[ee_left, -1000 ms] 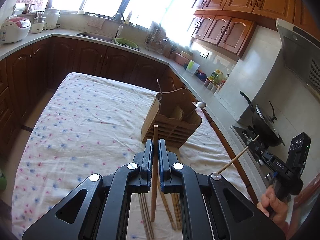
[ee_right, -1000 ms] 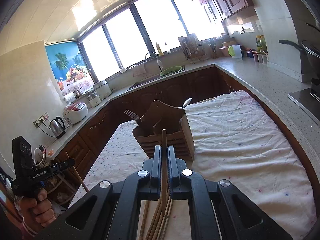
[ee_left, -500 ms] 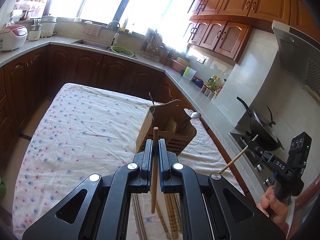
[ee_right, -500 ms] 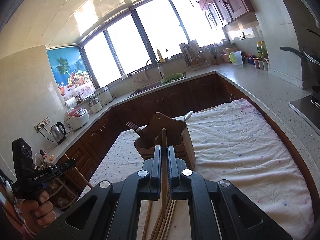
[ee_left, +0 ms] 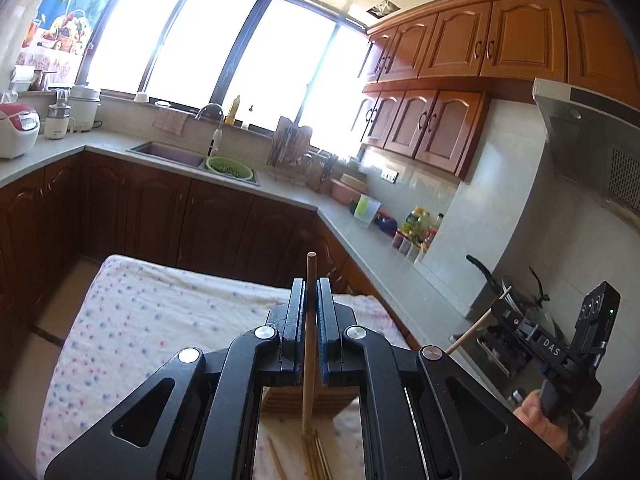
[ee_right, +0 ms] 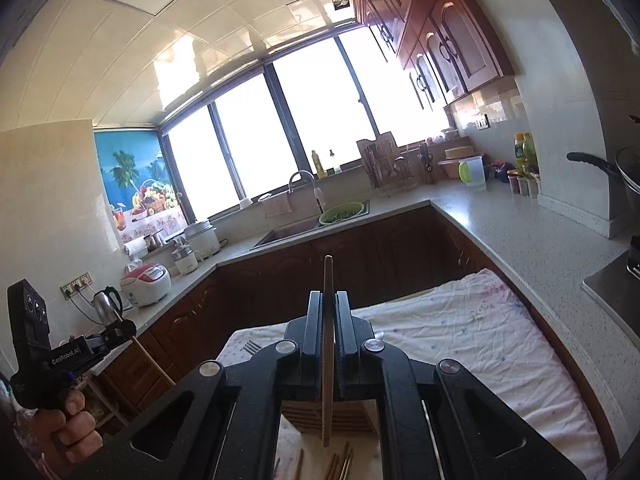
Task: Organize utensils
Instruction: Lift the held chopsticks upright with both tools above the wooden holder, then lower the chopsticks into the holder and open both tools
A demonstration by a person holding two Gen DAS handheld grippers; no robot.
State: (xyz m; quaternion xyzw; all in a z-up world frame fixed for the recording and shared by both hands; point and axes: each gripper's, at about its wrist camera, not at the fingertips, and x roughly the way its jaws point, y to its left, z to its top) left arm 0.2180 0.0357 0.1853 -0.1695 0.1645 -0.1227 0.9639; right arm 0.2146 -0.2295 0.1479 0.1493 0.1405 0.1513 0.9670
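Left wrist view first: the left gripper point(ee_left: 308, 300) has its jaws clamped on one chopstick point(ee_left: 309, 344), which stands nearly upright through them, one end poking above, the other hanging below. Directly under it sits the wooden holder point(ee_left: 308, 398), only its slatted front showing beneath the jaws, on the spotted cloth over the table point(ee_left: 132, 320). More loose chopsticks point(ee_left: 316, 456) lie on the cloth at the near edge.

Over in the right wrist view it's the mirror picture: the right gripper point(ee_right: 329, 312) pinches its own stick point(ee_right: 328, 356), long axis upright with a slight tilt, and the holder point(ee_right: 332, 414) shows just under the lower end. A fork point(ee_right: 251, 347) peeks out left of the jaws, seemingly from the holder, though that part is hidden.

Both hands look about equally close, each raised above the holder. What matters now, I'd say, is lining a lower tip over an open slot and dropping straight down; the slots themselves are blocked from sight by the grippers
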